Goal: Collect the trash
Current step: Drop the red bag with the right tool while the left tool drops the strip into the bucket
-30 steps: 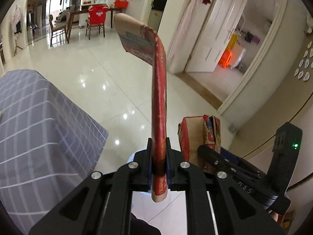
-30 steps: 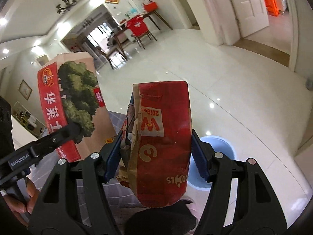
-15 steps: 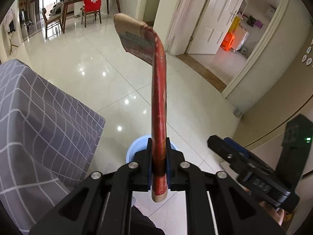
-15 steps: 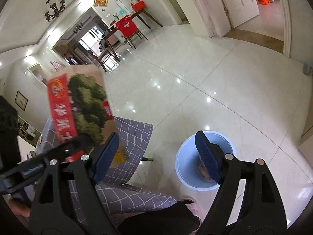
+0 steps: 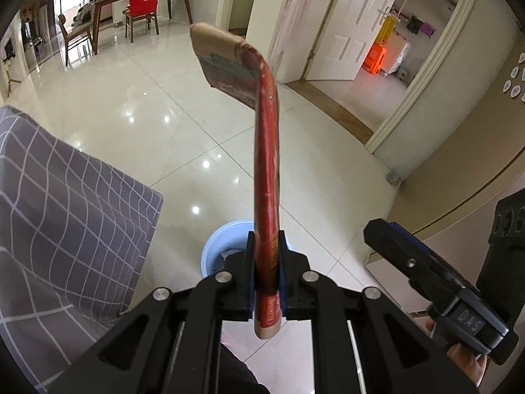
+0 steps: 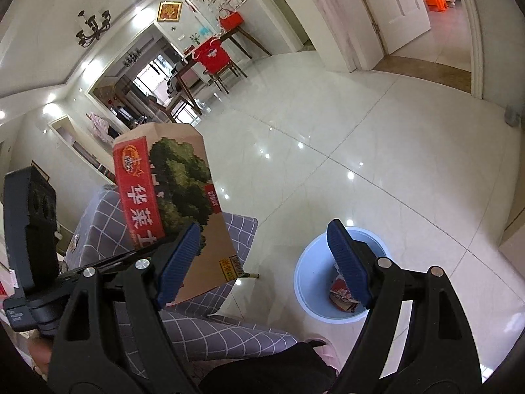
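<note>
So the left hand-held gripper (image 5: 267,274) is clamped tight on a flattened red carton (image 5: 266,177), held edge-on right above the blue bin (image 6: 338,274) on the floor. The right hand-held gripper (image 6: 267,264) has just been opening, jaws wide with nothing between them, and a crumpled red bag (image 6: 341,297) sits down in the bin.

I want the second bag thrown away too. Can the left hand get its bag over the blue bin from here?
Probably yes. The left gripper holds the flat bag just above the blue bin, with nothing between them.
</note>
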Motion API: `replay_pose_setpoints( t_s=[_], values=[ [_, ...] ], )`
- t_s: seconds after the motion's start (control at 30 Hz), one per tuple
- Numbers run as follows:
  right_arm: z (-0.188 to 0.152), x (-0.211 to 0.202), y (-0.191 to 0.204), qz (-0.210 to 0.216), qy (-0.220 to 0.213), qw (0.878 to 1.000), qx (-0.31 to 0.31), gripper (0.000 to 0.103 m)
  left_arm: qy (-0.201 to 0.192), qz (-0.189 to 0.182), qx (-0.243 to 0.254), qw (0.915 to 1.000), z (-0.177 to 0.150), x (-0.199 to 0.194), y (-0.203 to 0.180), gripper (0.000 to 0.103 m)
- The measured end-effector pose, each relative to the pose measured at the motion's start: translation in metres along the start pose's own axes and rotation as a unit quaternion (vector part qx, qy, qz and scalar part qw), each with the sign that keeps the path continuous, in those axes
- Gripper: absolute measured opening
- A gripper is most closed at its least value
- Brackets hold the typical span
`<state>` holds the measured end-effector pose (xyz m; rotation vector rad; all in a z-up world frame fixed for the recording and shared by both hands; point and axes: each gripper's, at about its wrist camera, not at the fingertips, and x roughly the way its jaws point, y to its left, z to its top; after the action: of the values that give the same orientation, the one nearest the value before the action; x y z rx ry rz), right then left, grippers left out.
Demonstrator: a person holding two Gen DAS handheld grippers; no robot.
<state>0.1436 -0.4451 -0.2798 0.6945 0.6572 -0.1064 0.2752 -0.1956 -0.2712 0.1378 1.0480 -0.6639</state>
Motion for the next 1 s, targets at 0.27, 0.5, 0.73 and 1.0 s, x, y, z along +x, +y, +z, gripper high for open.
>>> replay_pose_setpoints(
  t_s=[0.27,0.5,0.73,1.0],
  values=[
    [0.005,-0.021,-0.005,0.001,-0.044,0.999,0.013,0.079,-0.001,-0.006,0.010,0.9999,0.016,0.012,-0.010,0.039],
    [-0.001,-0.019,-0.008,-0.007,-0.037,0.999,0.025,0.079,-0.008,-0.003,-0.011,0.9999,0.015,0.010,-0.003,0.070],
    [-0.005,-0.019,0.004,0.002,-0.029,0.999,0.016,0.079,-0.019,0.007,-0.014,0.9997,0.011,-0.011,-0.002,0.070],
    [-0.006,-0.020,0.045,0.030,-0.023,0.999,-0.013,0.079,-0.052,0.029,-0.040,0.9974,0.002,-0.062,0.021,0.071]
  ],
)
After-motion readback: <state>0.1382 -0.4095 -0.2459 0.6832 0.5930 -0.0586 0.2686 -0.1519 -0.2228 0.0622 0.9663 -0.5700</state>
